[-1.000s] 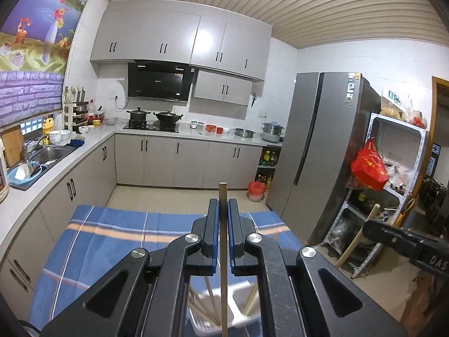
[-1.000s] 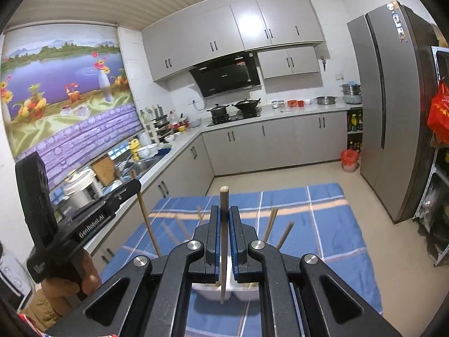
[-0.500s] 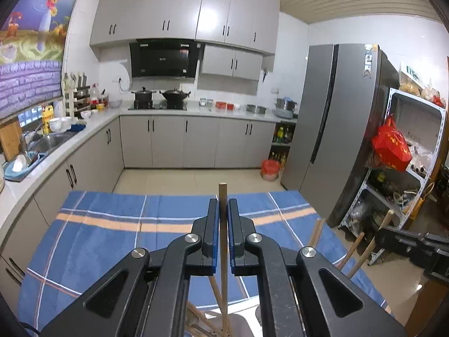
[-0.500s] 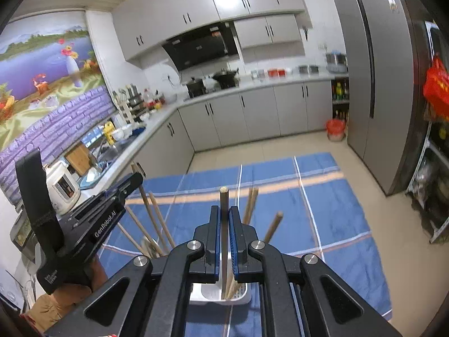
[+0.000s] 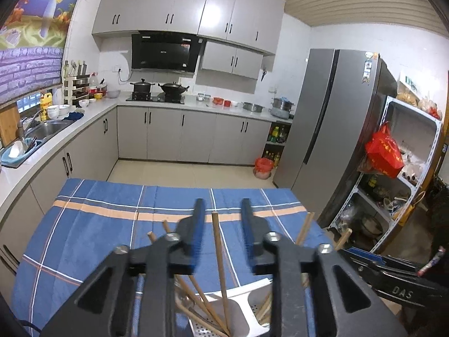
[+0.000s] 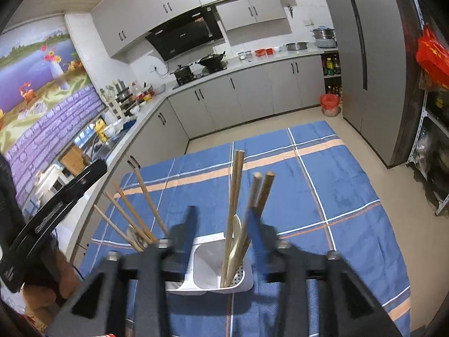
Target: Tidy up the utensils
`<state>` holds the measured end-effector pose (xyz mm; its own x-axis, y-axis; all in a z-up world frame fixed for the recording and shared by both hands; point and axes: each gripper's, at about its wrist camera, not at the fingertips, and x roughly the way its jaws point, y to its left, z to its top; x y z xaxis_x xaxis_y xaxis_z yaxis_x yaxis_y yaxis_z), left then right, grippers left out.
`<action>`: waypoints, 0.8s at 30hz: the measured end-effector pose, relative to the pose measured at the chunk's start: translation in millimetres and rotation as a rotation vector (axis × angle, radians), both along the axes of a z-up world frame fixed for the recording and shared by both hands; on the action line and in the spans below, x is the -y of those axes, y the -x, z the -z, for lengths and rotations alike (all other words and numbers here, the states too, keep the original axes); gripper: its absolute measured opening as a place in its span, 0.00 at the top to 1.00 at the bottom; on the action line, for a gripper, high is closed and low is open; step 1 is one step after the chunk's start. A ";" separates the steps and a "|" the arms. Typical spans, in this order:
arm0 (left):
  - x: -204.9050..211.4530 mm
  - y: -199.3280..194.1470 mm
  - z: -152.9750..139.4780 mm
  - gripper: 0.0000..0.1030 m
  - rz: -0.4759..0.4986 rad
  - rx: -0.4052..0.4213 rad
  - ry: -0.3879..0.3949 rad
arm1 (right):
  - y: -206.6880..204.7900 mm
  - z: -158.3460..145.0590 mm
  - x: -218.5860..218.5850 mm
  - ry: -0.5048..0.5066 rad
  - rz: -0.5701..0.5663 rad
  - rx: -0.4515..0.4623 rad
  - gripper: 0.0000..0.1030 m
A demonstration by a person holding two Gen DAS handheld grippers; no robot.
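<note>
A white plastic utensil holder (image 6: pixel 238 282) with two compartments stands on the blue plaid cloth (image 6: pixel 336 196); it also shows in the left wrist view (image 5: pixel 249 295). Several wooden chopsticks (image 6: pixel 234 196) stand in its right compartment, and more chopsticks (image 6: pixel 134 216) lean in the left one. My left gripper (image 5: pixel 221 213) is open above the holder, and one chopstick (image 5: pixel 219 258) stands free between its jaws. My right gripper (image 6: pixel 221 213) is open just above the holder and holds nothing.
The cloth-covered table (image 5: pixel 92 224) sits in a kitchen. Grey cabinets and a counter with a sink (image 5: pixel 47 129) run along the left and back. A grey fridge (image 5: pixel 331 129) and a metal shelf (image 5: pixel 404 168) stand on the right.
Both grippers have opened and let go of the chopsticks they held. Those chopsticks now stand in the holder. Both views have tilted down toward the holder.
</note>
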<state>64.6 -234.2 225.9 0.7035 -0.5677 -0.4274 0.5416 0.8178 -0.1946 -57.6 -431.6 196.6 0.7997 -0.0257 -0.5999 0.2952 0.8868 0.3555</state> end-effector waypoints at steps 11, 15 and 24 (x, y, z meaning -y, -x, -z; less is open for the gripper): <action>-39.5 60.6 -18.3 0.35 -0.054 0.062 -0.013 | 47.9 -6.7 -3.3 -0.012 0.043 0.046 0.38; -54.1 91.0 -22.2 0.21 -0.095 0.102 -0.040 | 77.0 0.1 -5.7 -0.023 0.068 0.059 0.33; -82.6 148.5 -22.0 0.07 -0.210 0.110 -0.099 | 129.4 11.4 -14.3 -0.062 0.095 0.058 0.31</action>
